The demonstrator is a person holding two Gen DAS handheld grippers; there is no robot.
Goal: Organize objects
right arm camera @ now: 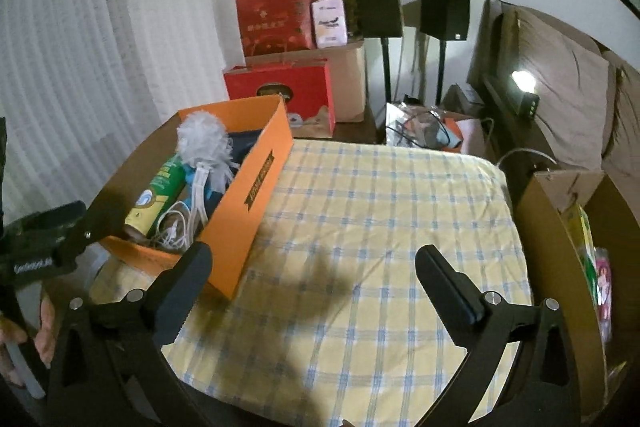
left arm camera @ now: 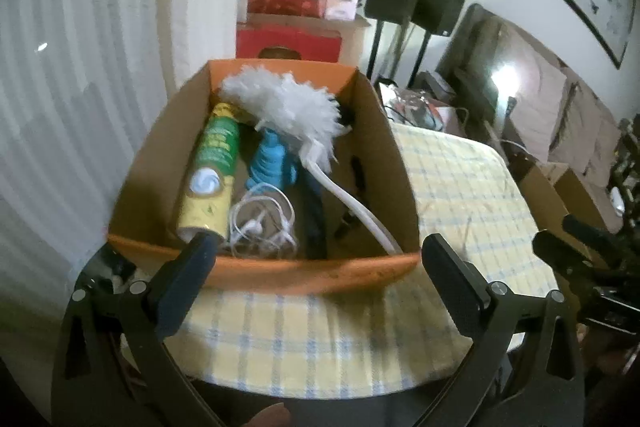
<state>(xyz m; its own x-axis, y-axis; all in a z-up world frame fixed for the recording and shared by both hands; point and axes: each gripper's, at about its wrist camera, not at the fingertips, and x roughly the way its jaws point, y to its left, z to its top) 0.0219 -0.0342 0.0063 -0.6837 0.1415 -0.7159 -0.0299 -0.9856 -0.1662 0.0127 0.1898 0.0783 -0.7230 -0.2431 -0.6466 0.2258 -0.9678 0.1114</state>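
An orange cardboard box (left arm camera: 360, 271) (right arm camera: 256, 187) stands on the yellow checked tablecloth (left arm camera: 304, 339) (right arm camera: 380, 227). Inside lie a green and yellow spray can (left arm camera: 212, 171) (right arm camera: 154, 193), a white fluffy duster (left arm camera: 288, 107) (right arm camera: 206, 143) with a white handle, a blue object (left arm camera: 270, 159) and coiled white earphones (left arm camera: 262, 223) (right arm camera: 174, 229). My left gripper (left arm camera: 320, 255) is open just in front of the box's near wall, nothing between its fingers. My right gripper (right arm camera: 314, 261) is open over the bare cloth to the right of the box, empty.
Red gift boxes (right arm camera: 280, 23) and cardboard cartons are stacked behind the table by a white curtain (right arm camera: 100, 47). Two black speakers on stands (right arm camera: 378, 7) stand beyond. A brown carton (right arm camera: 560, 247) sits at the table's right edge. A sofa with cushions (right arm camera: 560, 75) lies far right.
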